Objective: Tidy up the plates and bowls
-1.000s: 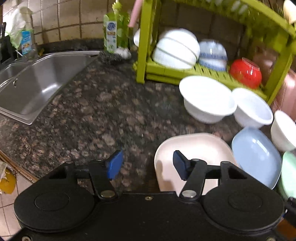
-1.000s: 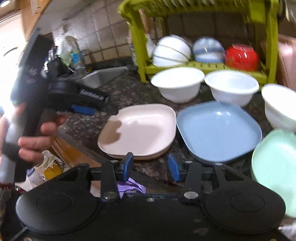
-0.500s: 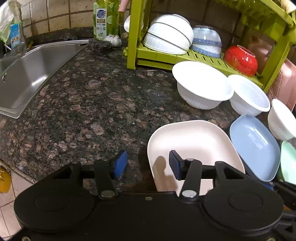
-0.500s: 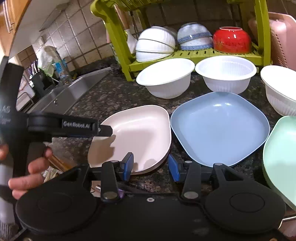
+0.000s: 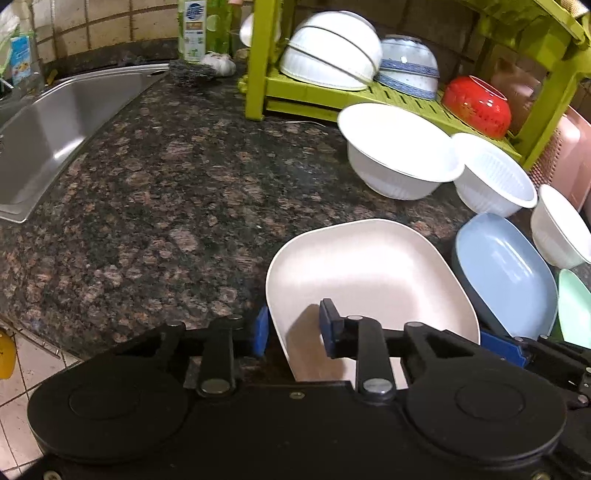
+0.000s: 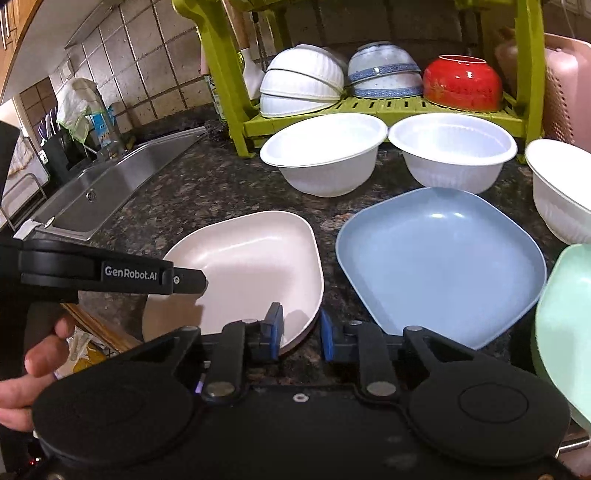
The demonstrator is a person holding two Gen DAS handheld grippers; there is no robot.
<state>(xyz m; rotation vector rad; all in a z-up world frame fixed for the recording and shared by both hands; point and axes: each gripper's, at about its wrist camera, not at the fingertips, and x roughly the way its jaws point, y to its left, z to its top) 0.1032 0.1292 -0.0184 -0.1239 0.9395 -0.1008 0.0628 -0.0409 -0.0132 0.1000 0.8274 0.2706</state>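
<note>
A cream-pink plate (image 5: 369,280) lies on the granite counter (image 5: 166,192). My left gripper (image 5: 293,330) is open and straddles its near left rim, one pad outside and one over the plate. In the right wrist view the left gripper's finger (image 6: 184,280) reaches over the same cream-pink plate (image 6: 251,266). My right gripper (image 6: 301,332) is open by a narrow gap at that plate's near right corner. Its left pad touches the rim. A blue plate (image 6: 439,258) and a green plate (image 6: 565,325) lie to the right. Three white bowls (image 6: 325,155) (image 6: 450,147) (image 6: 561,192) stand behind.
A green dish rack (image 6: 388,107) at the back holds stacked white bowls (image 6: 299,81), a blue-patterned bowl (image 6: 384,70) and a red bowl (image 6: 461,81). A steel sink (image 5: 55,122) lies to the left, with a soap bottle (image 5: 192,29) behind it. A hand (image 6: 37,369) holds the left gripper.
Both grippers moved forward and down to the cream-pink plate. The left gripper's jaws narrowed around its left rim, and the right gripper's jaws narrowed at its near right corner.
</note>
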